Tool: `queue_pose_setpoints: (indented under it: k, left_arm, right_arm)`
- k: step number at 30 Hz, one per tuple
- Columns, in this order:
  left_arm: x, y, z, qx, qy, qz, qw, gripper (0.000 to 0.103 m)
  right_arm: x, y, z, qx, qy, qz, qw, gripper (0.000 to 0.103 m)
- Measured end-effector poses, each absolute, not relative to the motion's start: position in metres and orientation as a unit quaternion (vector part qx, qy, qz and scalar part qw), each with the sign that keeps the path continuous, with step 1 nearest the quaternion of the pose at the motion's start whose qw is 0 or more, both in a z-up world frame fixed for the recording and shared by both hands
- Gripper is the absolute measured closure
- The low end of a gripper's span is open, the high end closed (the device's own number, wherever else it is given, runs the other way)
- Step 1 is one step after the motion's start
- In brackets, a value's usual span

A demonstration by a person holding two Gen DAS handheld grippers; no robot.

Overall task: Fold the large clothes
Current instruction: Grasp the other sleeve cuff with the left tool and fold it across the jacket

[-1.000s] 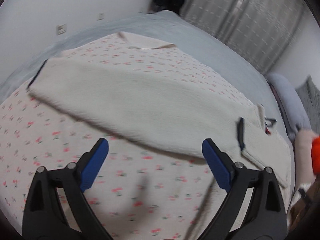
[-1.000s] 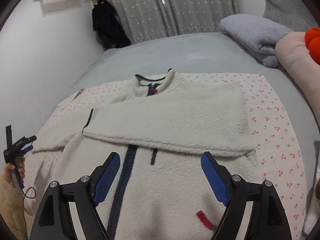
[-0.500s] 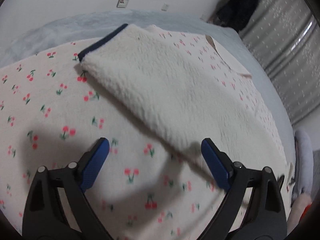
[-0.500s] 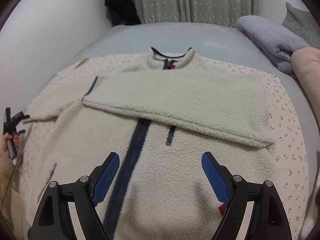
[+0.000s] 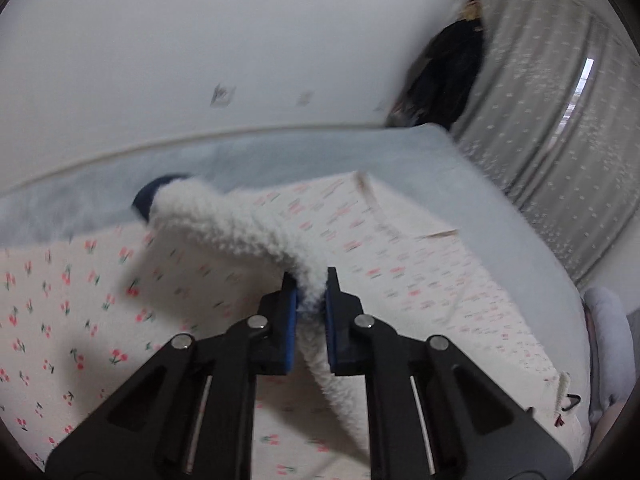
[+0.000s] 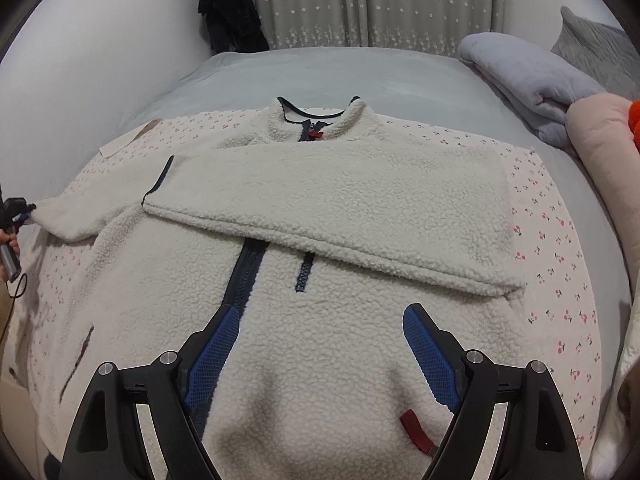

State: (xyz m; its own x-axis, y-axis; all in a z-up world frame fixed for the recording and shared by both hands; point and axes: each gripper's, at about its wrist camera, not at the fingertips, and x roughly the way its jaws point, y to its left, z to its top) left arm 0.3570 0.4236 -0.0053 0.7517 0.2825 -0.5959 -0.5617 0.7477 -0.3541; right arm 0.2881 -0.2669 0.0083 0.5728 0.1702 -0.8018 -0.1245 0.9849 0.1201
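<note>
A cream fleece jacket (image 6: 304,320) with a navy zip lies face up on a cherry-print sheet (image 6: 560,256). One sleeve (image 6: 340,216) is folded flat across the chest. My left gripper (image 5: 311,308) is shut on the other sleeve (image 5: 240,224), lifting it off the sheet; its navy cuff (image 5: 150,196) points away. The left gripper also shows at the far left of the right wrist view (image 6: 18,210), holding that sleeve's end. My right gripper (image 6: 320,348) is open and empty, low over the jacket's lower front.
The sheet (image 5: 60,300) covers a grey bed (image 6: 360,72) beside a white wall. A folded grey blanket (image 6: 528,80) and a pink pillow (image 6: 600,140) lie at the right. Curtains (image 6: 360,0) and a dark hanging garment (image 6: 232,4) stand behind the bed.
My left gripper has closed on the outstretched sleeve and raised it off the sheet. My right gripper has moved closer over the jacket's lower front and stays open.
</note>
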Motion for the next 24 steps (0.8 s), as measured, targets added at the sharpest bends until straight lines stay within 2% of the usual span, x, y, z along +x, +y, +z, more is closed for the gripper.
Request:
queue_pose_setpoints:
  k: [8, 12, 18, 24]
  left_arm:
    - [0.380, 0.283, 0.121, -0.197, 0.190, 0.086, 0.958, 0.091]
    - [0.393, 0.191, 0.156, -0.165, 0.176, 0.003, 0.970, 0.091]
    - [0.408, 0.057, 0.158, -0.118, 0.200, -0.102, 0.967, 0.091]
    - [0.404, -0.051, 0.106, -0.090, 0.258, -0.176, 0.946, 0.091]
  right_arm:
    - [0.289, -0.300, 0.010, 0.109, 0.432, 0.080, 0.892, 0.017]
    - [0.289, -0.318, 0.015, 0.131, 0.421, 0.066, 0.895, 0.017]
    - [0.281, -0.350, 0.030, 0.186, 0.392, 0.075, 0.898, 0.017]
    - [0.278, -0.371, 0.030, 0.215, 0.379, 0.073, 0.897, 0.016]
